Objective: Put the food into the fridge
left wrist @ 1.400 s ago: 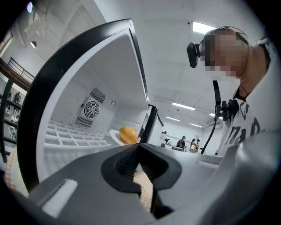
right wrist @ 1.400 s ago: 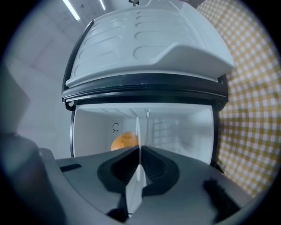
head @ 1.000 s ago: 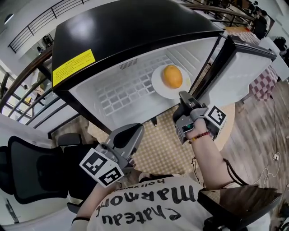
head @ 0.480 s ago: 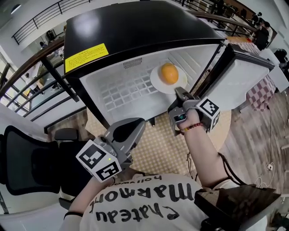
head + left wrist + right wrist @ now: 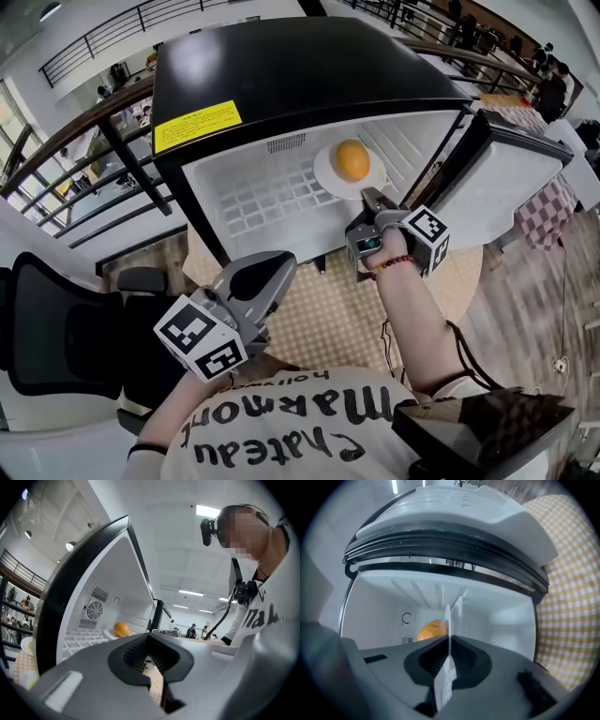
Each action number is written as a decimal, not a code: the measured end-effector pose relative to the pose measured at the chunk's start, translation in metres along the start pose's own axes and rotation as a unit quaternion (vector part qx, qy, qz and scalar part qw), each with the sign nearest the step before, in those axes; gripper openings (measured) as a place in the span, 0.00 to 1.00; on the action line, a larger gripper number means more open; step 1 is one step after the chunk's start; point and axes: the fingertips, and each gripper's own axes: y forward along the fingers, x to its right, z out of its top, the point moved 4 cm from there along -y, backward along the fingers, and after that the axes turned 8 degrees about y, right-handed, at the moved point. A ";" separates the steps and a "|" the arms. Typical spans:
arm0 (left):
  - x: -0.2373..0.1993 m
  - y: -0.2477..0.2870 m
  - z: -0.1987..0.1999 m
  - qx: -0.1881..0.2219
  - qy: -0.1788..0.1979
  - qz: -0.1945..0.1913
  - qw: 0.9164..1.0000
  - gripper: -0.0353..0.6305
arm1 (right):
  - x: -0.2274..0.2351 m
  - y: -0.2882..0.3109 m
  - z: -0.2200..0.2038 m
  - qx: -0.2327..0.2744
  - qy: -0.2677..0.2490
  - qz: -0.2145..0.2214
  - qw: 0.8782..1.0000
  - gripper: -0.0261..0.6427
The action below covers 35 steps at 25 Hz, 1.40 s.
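While the right gripper [image 5: 368, 197] pinches the near rim of the white plate [image 5: 328, 178], its jaws nearly together on that thin edge, the plate sits inside the open fridge [image 5: 281, 75] and looks to rest on the white grid shelf [image 5: 253, 202], with the orange fruit [image 5: 352, 159] on its middle. To finish well, I would keep the plate level so the round fruit cannot roll. I would make sure the plate lies flat and well in from the shelf's front edge, then part the jaws and draw straight back, clear of the door [image 5: 506, 178]. The left gripper [image 5: 277, 267] hangs low in front of the fridge, well apart from it, jaws closed to a slit on nothing. By count: one fridge, one door, one plate, one fruit, two grippers.
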 end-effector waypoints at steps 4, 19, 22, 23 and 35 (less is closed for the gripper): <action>-0.001 -0.003 0.002 0.003 0.002 0.001 1.000 0.06 | -0.001 0.003 -0.002 0.002 -0.008 -0.005 1.000 0.08; 0.004 -0.002 0.000 0.006 -0.002 0.005 1.000 0.06 | -0.007 0.004 -0.002 0.004 -0.038 -0.013 0.999 0.16; 0.005 -0.004 0.000 0.007 -0.003 0.008 1.000 0.06 | -0.002 0.003 -0.002 0.003 -0.033 -0.028 0.999 0.23; 0.005 -0.004 0.000 0.007 -0.003 0.008 1.000 0.06 | 0.001 0.003 -0.002 0.002 -0.027 -0.032 0.999 0.23; 0.006 -0.004 -0.005 0.004 -0.015 0.005 1.000 0.06 | 0.007 -0.031 0.005 0.009 -0.005 -0.025 1.000 0.21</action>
